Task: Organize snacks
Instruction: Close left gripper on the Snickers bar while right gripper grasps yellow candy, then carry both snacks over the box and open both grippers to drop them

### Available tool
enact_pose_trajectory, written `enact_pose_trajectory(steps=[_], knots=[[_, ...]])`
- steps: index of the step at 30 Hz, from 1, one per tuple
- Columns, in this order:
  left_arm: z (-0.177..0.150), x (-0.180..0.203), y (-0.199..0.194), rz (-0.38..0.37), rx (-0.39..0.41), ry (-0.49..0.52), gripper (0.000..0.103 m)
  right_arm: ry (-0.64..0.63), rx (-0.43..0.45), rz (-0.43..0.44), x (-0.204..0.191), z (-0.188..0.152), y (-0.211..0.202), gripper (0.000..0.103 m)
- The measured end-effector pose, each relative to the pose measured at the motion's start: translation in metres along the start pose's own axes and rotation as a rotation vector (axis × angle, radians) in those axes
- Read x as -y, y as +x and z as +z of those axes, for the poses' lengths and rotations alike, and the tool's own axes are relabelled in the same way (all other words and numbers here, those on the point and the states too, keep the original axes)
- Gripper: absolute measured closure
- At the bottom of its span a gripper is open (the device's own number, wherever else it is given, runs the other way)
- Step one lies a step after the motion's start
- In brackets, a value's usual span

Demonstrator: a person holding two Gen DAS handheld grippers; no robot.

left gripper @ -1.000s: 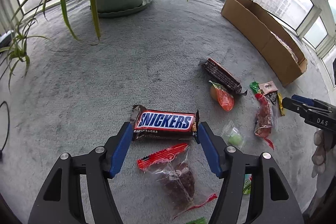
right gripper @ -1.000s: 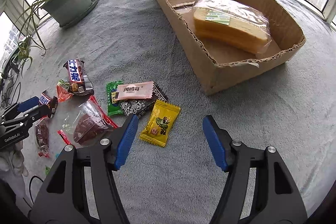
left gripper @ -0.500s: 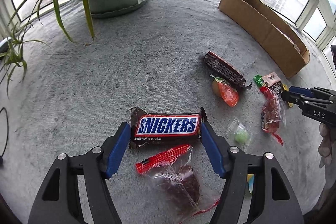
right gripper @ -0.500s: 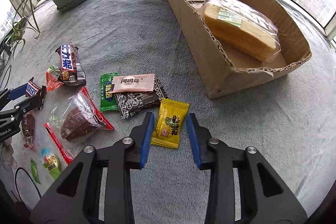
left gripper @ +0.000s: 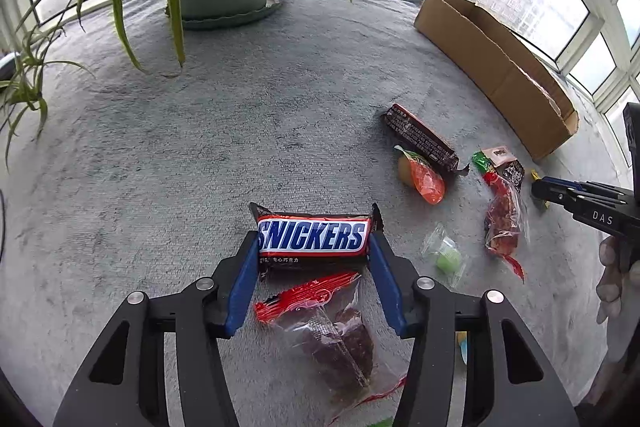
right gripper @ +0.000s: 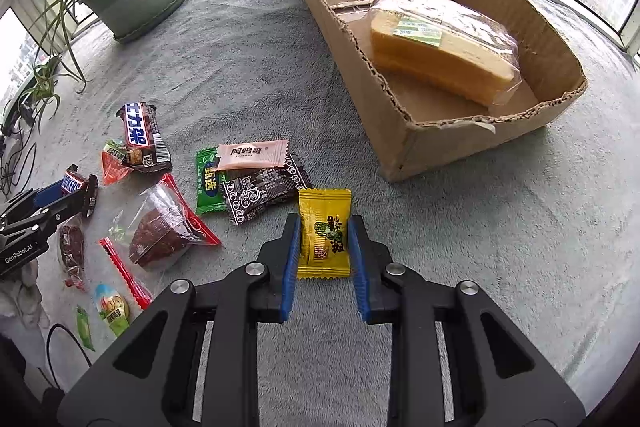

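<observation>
Cardboard box (right gripper: 400,131) on grey cloth holds wrapped cake (right gripper: 436,47). Left gripper (left gripper: 314,247), jaws closing, pads touching the ends of the Snickers bar (left gripper: 312,237) (lying on the cloth). Right gripper (right gripper: 324,239) clamps the yellow candy packet (right gripper: 325,233) near the box.
</observation>
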State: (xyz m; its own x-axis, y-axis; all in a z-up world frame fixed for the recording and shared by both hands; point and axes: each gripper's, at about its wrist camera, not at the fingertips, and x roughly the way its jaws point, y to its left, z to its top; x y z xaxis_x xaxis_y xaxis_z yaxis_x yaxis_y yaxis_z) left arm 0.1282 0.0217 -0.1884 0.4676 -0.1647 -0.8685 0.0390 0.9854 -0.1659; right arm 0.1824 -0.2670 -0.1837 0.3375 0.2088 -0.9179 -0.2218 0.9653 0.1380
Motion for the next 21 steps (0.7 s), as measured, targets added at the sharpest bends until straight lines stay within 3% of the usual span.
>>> enact_pose_trajectory(steps=[10,21], knots=[[0.015,0.002,-0.022,-0.032,0.047,-0.011,0.05,0.011,0.074,0.039,0.006,0.002,-0.039,0.079],[0.068,0.045,-0.043,-0.111,0.137,0.047,0.05,-0.016,0.188,0.01,0.023,0.037,-0.087,0.079]])
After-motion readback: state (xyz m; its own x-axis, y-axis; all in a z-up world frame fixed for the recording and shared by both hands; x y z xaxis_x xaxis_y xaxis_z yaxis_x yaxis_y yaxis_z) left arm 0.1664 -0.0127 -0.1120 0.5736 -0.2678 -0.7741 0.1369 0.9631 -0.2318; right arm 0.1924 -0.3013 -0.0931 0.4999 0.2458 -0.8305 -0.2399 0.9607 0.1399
